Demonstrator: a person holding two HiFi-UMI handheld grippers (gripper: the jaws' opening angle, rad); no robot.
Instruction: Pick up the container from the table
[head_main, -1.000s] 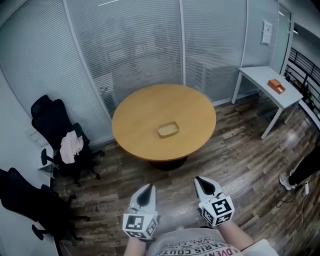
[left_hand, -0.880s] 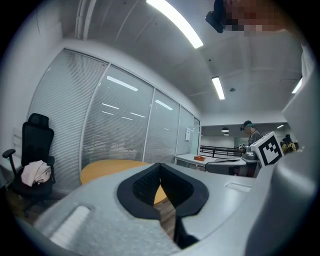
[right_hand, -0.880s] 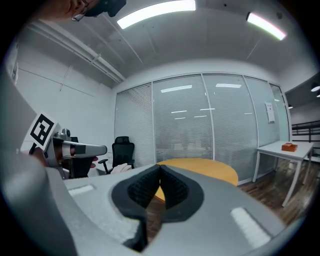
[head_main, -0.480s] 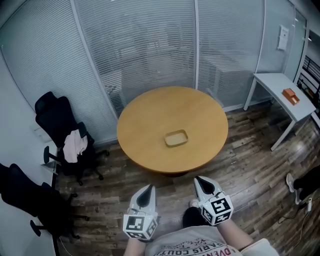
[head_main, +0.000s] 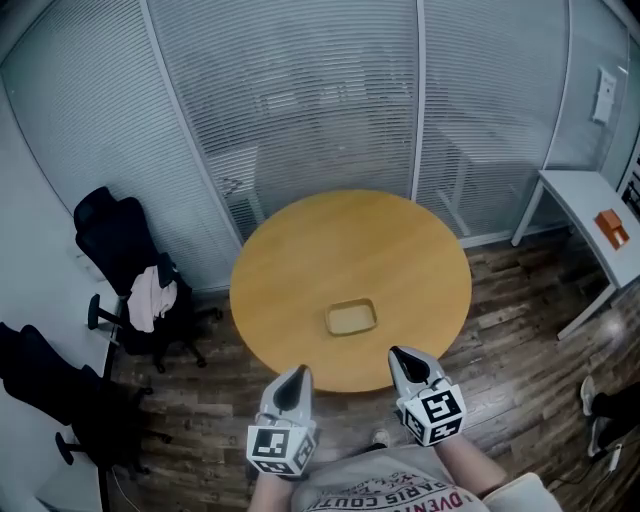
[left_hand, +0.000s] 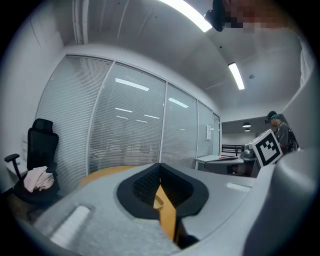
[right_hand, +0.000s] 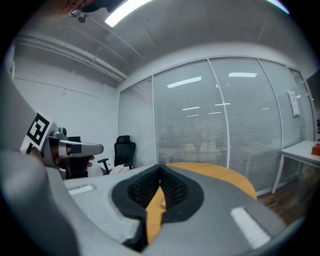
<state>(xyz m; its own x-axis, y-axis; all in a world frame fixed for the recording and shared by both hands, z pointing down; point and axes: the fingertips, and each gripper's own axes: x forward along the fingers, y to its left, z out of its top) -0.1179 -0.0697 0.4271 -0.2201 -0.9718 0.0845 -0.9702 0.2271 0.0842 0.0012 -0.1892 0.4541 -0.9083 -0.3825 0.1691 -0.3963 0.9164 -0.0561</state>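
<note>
A shallow tan container lies on the round wooden table, near its front edge. My left gripper and right gripper are held side by side at that edge, short of the container, pointing toward it. Both are shut and hold nothing. In the left gripper view the left gripper has its tips together, and a sliver of the container shows through the slit below them. The right gripper looks the same in its own view, with the table stretching ahead.
Black office chairs stand left of the table, one draped with a pale cloth. A white side table with an orange object stands at the right. Glass partitions with blinds close off the back. The floor is dark wood.
The table and container have come much closer in the head view. Both grippers, still shut, have gone from over the floor to the table's near edge.
</note>
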